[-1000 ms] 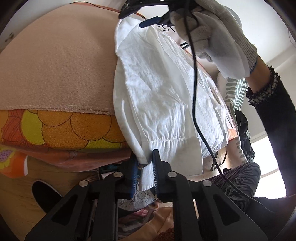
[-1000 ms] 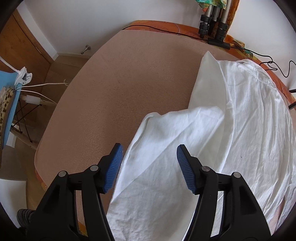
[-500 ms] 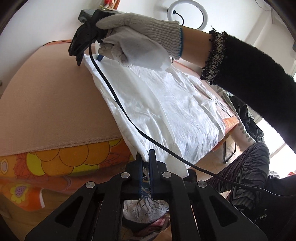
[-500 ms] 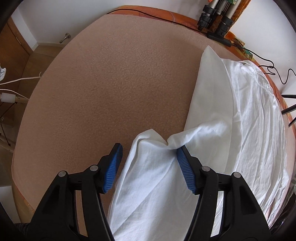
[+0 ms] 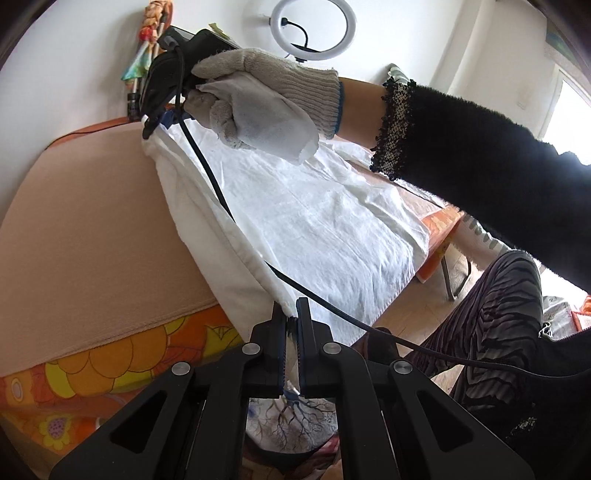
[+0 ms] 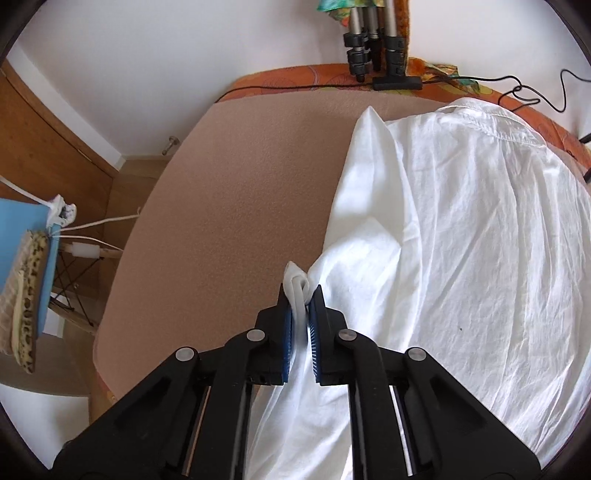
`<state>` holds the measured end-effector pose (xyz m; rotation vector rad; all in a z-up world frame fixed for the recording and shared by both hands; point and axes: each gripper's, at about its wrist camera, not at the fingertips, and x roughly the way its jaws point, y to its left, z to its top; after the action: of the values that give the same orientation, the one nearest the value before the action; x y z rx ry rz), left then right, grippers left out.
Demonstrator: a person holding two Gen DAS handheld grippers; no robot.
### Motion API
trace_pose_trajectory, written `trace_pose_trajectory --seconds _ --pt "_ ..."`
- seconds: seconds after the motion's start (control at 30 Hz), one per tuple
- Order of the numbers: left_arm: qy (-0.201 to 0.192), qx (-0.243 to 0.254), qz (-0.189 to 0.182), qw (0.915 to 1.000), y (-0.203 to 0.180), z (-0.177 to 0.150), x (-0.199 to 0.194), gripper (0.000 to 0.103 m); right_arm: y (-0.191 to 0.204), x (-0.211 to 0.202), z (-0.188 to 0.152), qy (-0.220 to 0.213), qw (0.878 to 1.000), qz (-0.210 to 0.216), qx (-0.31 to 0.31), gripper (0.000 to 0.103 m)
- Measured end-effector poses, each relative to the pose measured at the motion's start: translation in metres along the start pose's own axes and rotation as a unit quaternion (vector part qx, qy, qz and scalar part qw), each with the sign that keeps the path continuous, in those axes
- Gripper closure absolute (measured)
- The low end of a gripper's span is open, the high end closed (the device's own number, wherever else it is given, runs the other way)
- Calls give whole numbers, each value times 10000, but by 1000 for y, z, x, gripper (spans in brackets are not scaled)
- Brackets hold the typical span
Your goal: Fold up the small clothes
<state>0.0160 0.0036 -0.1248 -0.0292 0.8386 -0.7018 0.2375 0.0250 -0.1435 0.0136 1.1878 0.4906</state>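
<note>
On the tan pad (image 6: 236, 206) that covers the table there's a white shirt (image 6: 480, 240), spread mostly flat, thin wrinkly cotton with a stitched seam showing at the far end. It lies along the right part of the pad in the right wrist view, and its near end reaches the table edge in the left wrist view (image 5: 314, 221). One side of it is doubled over into a long fold running the length of the garment.

The right gripper (image 6: 300, 314) is pinched nearly closed on a bunched bit of that folded edge, cloth squeezed between the blue pads and poking out past the tips. The left gripper (image 5: 291, 325) is also clamped almost fully together, on the shirt's corner at the near table edge.

Other stuff: an orange flowery cloth (image 5: 110, 362) sits under the pad and hangs over the edge. A tripod (image 6: 373, 40) stands at the far end with black cables (image 6: 517, 88) trailing around it. In the left wrist view a gloved hand (image 5: 266, 107) holding the other tool covers the shirt's far end, and its black cable (image 5: 221, 192) drapes right along the fold. A ring light (image 5: 314, 29) is on the wall behind.
</note>
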Motion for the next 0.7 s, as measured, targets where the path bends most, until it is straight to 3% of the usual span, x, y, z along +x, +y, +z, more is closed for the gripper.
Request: trace_pose_trajectory --seconds 0.1,0.33,0.7 --pt "44 240 -68 9997 -16 7 8 100 -29 -19 -7 -220 9990 211 331 94" --pt "229 761 -258 9965 -50 19 31 101 -88 -38 -17 -341 9974 230 586 94" --pt "775 1039 -643 9895 -71 19 61 97 -132 -30 -25 -230 9985 9 502 94"
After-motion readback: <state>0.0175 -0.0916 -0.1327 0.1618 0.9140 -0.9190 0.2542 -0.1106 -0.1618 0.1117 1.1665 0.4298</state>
